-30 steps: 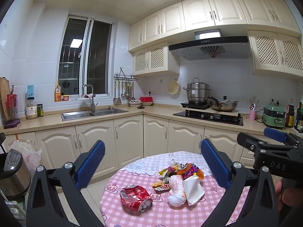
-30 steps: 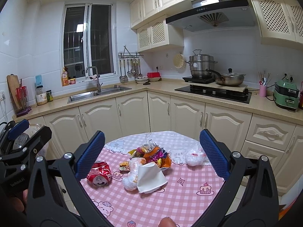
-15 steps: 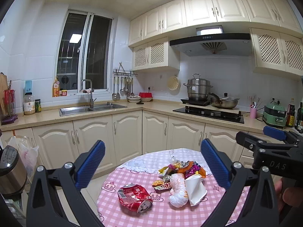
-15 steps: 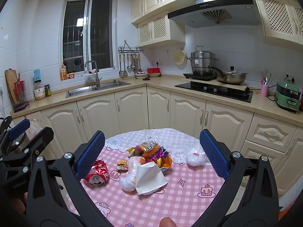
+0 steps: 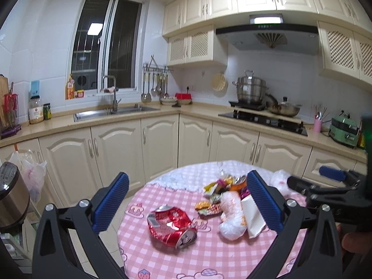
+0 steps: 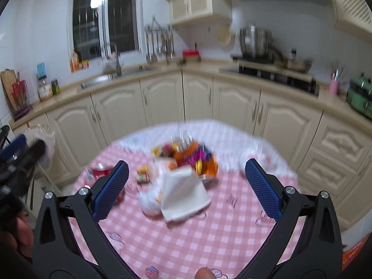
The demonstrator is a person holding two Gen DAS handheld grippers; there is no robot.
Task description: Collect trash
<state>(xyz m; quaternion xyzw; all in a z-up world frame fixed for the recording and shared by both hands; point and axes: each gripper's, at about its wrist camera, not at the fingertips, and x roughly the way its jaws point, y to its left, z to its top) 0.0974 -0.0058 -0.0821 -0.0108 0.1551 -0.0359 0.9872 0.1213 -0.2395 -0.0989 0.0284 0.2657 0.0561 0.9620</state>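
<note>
Round table [image 5: 162, 251] under a pink checked cloth. Left tool [image 5: 186, 202], jaws wide and empty, above a crushed red drink can [image 5: 171, 225]. Right tool [image 6: 186, 187], likewise wide and empty, above a folded white paper napkin [image 6: 183, 191] beside colourful crumpled wrappers [image 6: 188, 157].

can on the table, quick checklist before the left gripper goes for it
1. Left gripper open: ok.
2. Can in view and crushed, lying on its side: ok.
3. Can clear of the wrapper pile: ok, a gap shows.
4. Right gripper out of the way: ok, open over the napkin.
5. Right view sharp: not ok, blurred.
6. Bin to drop it in: cannot tell.
</note>
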